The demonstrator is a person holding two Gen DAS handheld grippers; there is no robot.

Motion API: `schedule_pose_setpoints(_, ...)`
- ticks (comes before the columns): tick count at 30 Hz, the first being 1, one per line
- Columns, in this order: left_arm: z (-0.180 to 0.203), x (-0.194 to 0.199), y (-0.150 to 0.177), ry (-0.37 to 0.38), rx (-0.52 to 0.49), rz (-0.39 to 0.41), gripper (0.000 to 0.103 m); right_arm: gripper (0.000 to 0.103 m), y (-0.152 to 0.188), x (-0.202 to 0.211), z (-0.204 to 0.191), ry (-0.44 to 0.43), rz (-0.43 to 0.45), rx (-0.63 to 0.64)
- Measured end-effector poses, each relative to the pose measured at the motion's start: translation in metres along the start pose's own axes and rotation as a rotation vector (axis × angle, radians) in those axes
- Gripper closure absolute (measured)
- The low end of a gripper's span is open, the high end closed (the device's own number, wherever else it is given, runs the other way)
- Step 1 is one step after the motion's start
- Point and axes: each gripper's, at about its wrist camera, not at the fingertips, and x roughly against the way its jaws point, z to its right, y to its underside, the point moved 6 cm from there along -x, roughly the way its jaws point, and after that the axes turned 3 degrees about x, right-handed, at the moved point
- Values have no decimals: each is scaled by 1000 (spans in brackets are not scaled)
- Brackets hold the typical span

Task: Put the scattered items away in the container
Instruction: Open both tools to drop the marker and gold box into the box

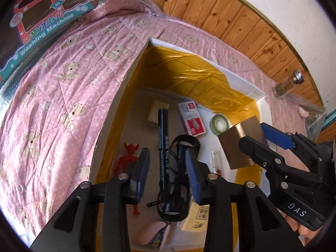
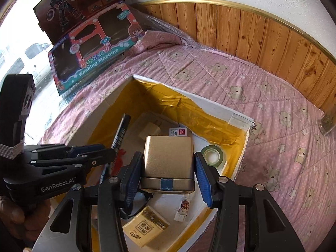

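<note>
A white box lined with yellow tape (image 1: 134,67) (image 2: 218,105) sits on the pink quilt. It holds a black marker (image 1: 163,138), black glasses (image 1: 178,168), a red figure (image 1: 126,159), a staples box (image 1: 190,119), a tape roll (image 1: 219,124) (image 2: 213,156) and a yellow packet (image 2: 145,229). My right gripper (image 2: 168,174) (image 1: 258,138) is shut on a gold tin (image 2: 168,157) (image 1: 239,145) and holds it over the box. My left gripper (image 1: 167,174) (image 2: 100,150) is open and empty above the glasses.
A small glass jar (image 1: 288,83) (image 2: 327,121) and a clear plastic bag (image 1: 313,115) lie on the quilt (image 1: 63,84) to the right of the box. A toy washing machine carton (image 1: 42,19) (image 2: 94,56) stands at the far left. Wood panelling (image 2: 252,33) backs the bed.
</note>
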Motion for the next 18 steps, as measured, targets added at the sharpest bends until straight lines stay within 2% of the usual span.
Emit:
schedule_pose_setpoints(3,-3,10,1,-9,-12,32,62,45,5,2,3,2,2,-7)
schedule_pose_setpoints(8,-14,38,10,-60,-32,108,60,44,16,26,4,-33,11,-14)
schedule_pose_setpoints(11,-12,58,24,-126,-104,159,60,42,29,43,-8,-56,-4,39)
schedule_pose_setpoints(18,11,94,62,-128,-177,193,59,37,64,82,-35,-71,-60,205)
